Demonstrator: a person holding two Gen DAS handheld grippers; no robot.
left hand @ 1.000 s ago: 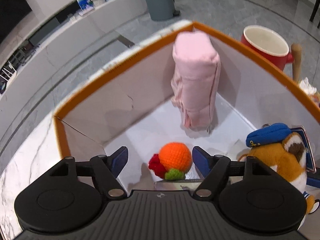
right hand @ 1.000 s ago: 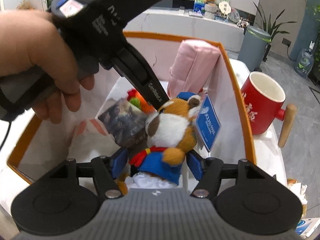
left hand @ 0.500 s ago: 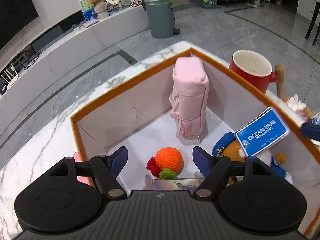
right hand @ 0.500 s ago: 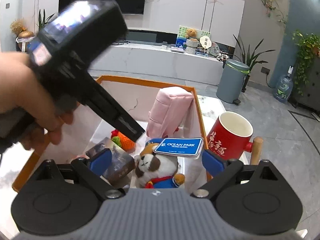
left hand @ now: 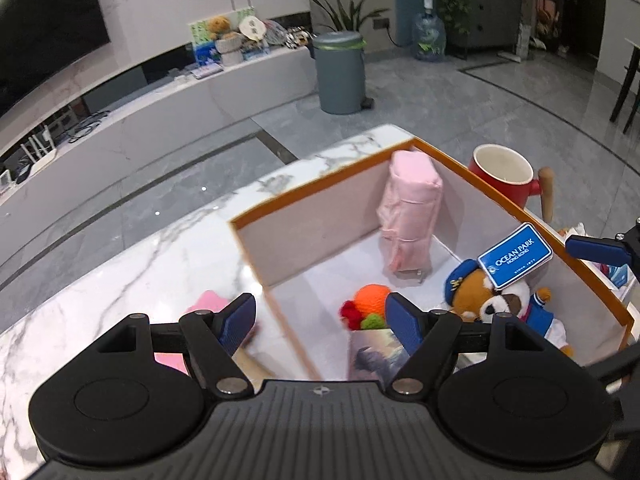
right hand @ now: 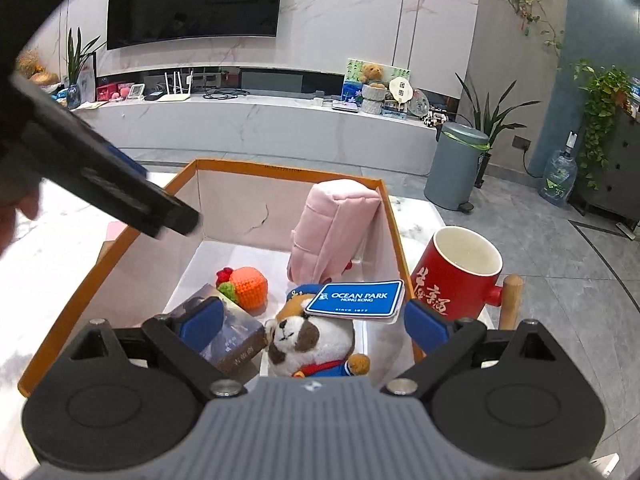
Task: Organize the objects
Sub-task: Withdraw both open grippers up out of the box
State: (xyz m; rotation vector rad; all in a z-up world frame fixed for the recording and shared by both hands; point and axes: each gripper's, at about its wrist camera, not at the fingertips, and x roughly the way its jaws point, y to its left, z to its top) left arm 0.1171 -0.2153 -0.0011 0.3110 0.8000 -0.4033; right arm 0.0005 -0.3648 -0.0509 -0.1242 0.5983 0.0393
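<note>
An orange-rimmed box (left hand: 328,196) (right hand: 288,168) stands on the marble table. Inside it a pink pouch (left hand: 408,216) (right hand: 332,232) stands upright in the far corner. A crocheted orange (left hand: 372,298) (right hand: 248,286), a dark small pack (left hand: 376,356) (right hand: 232,340) and a plush toy (left hand: 496,304) (right hand: 312,340) with a blue tag lie on the bottom. My right gripper (right hand: 314,320) hangs open over the plush toy, pads clear of it. My left gripper (left hand: 320,318) is open and empty above the box's left wall.
A red mug (left hand: 504,176) (right hand: 456,276) with a wooden handle stands just right of the box. A pink item (left hand: 204,304) lies on the table (left hand: 140,264) left of the box. Beyond the table's far edge is floor with a grey bin (left hand: 340,72).
The right gripper opened and let go of the plush toy, which now lies in the box, and drew back. The left gripper rose and pulled back leftward out of the box.
</note>
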